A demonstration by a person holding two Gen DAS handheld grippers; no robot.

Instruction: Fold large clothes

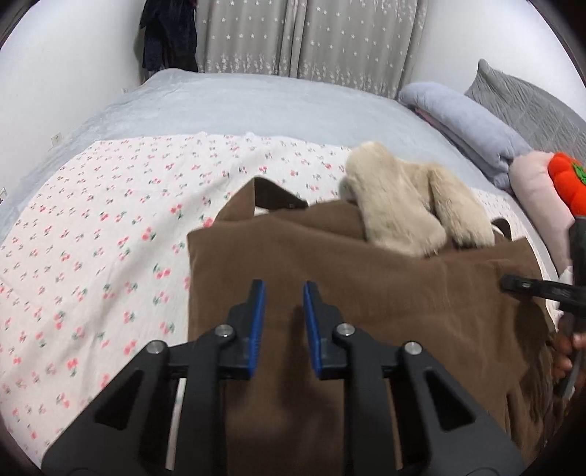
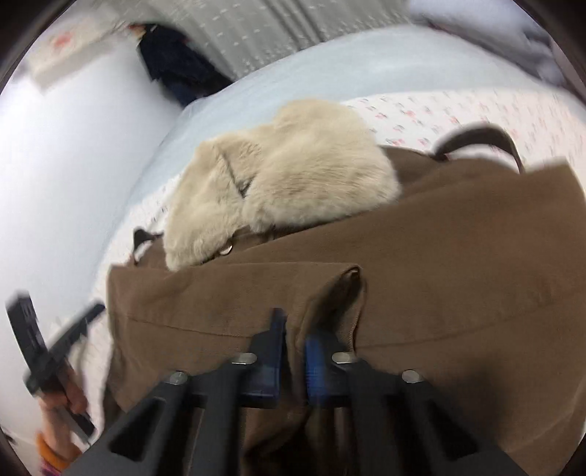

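Observation:
A brown coat (image 1: 366,278) with a cream fur collar (image 1: 406,205) lies folded on the cherry-print sheet (image 1: 110,227). My left gripper (image 1: 282,289) is open and empty just above the coat's folded part. The other gripper's black fingers (image 1: 531,287) show at the right edge of this view. In the right wrist view, the coat (image 2: 457,256) fills the frame with the fur collar (image 2: 285,172) behind. My right gripper (image 2: 295,329) is shut on a fold of the brown coat. The left gripper (image 2: 55,351) appears at the lower left, blurred.
The bed has a pale blue cover (image 1: 256,102). Grey pillows (image 1: 465,124), a pink cushion (image 1: 538,190) and an orange plush (image 1: 571,179) lie at the right. Grey star curtains (image 1: 311,36) and dark hanging clothes (image 1: 168,33) stand behind. A white wall (image 1: 66,73) is left.

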